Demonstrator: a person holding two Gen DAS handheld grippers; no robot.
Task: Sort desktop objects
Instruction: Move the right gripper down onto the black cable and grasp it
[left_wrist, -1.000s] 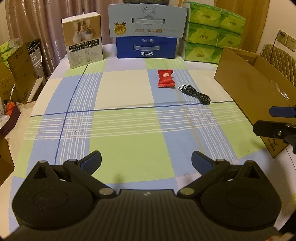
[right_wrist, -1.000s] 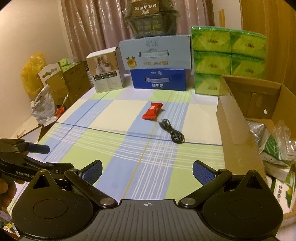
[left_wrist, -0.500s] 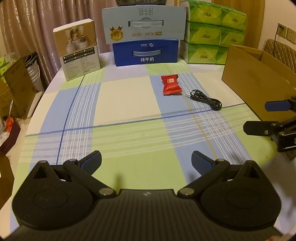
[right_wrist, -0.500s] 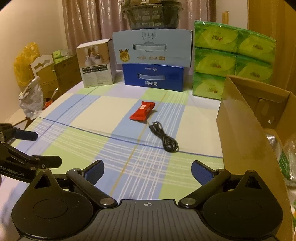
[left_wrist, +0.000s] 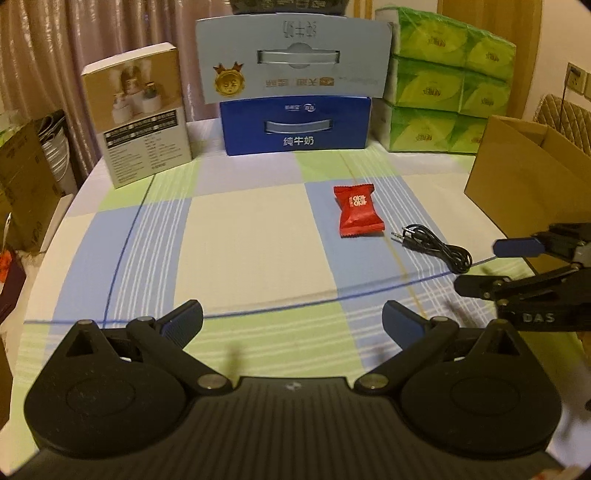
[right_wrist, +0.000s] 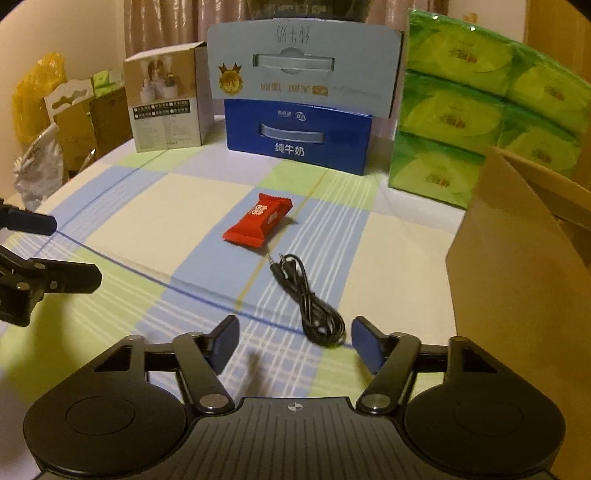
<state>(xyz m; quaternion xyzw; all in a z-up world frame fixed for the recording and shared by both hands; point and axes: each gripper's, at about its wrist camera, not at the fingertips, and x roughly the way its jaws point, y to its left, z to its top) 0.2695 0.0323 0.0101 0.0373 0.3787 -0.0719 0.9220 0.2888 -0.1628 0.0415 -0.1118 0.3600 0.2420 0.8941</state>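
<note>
A red snack packet (left_wrist: 357, 215) (right_wrist: 258, 223) lies mid-table on the checked cloth. Just in front of it to the right lies a coiled black cable (left_wrist: 436, 248) (right_wrist: 309, 304). My right gripper (right_wrist: 295, 345) hovers close behind the cable's coil, its jaws closing, with nothing pressed between the pads. It also shows at the right edge of the left wrist view, right gripper (left_wrist: 480, 266). My left gripper (left_wrist: 291, 321) is open and empty over the green and blue squares, well short of the packet. In the right wrist view the left gripper (right_wrist: 66, 251) reaches in from the left.
An open cardboard box (left_wrist: 524, 177) (right_wrist: 517, 258) stands at the table's right. At the back are a blue milk carton (left_wrist: 295, 125), a grey carton (left_wrist: 295, 70) stacked on it, green tissue packs (left_wrist: 447, 88) and a small white box (left_wrist: 138, 114). More boxes stand off the left table edge.
Both grippers have moved forward and lower towards the packet and cable. The right gripper's jaws have narrowed and now sit just behind the cable. Nothing on the table has shifted.
</note>
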